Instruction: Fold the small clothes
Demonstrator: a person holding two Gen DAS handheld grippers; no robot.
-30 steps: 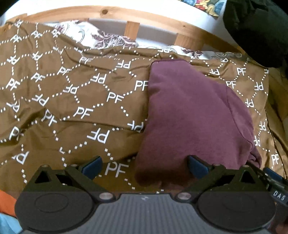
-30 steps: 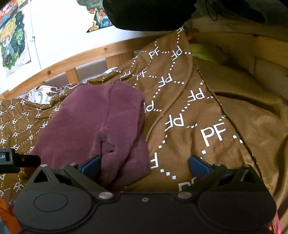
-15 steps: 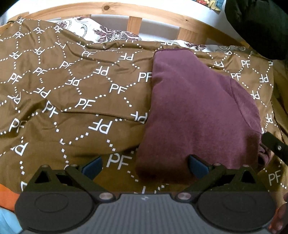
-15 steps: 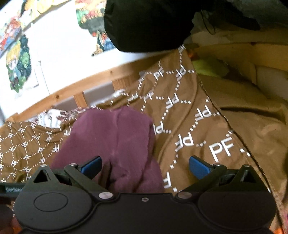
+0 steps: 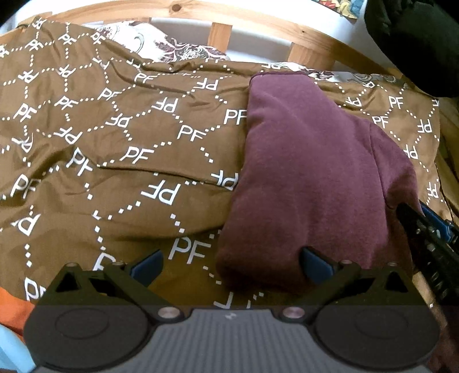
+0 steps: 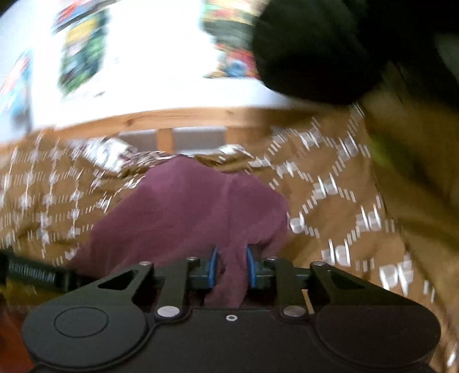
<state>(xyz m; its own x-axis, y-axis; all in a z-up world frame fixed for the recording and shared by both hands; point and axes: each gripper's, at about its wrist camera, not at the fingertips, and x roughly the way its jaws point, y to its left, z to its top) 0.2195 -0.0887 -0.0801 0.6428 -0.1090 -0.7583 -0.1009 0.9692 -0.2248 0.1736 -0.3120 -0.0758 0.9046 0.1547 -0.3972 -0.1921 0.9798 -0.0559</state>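
Observation:
A folded maroon garment (image 5: pixel 309 178) lies on a brown bedspread (image 5: pixel 114 143) printed with white letters. My left gripper (image 5: pixel 229 262) stands open at the garment's near left corner, one blue pad on the cloth edge and the other over the bedspread. In the right wrist view the same maroon garment (image 6: pixel 189 212) fills the middle, blurred. My right gripper (image 6: pixel 231 268) is closing, its blue pads pinching a bunched fold of the maroon cloth between them. That gripper also shows as a dark body (image 5: pixel 430 238) at the garment's right edge in the left wrist view.
A wooden bed rail (image 5: pixel 258 20) with slats runs along the far side, with a patterned white sheet (image 5: pixel 172 48) under it. A black bundle (image 6: pixel 315 51) hangs at the upper right. Posters (image 6: pixel 83 51) cover the white wall. Orange cloth (image 5: pixel 11 304) lies at the near left.
My right gripper has swung left onto the garment's near right edge and gone from wide open to pinched on the cloth. The left gripper has stayed open at the near left corner.

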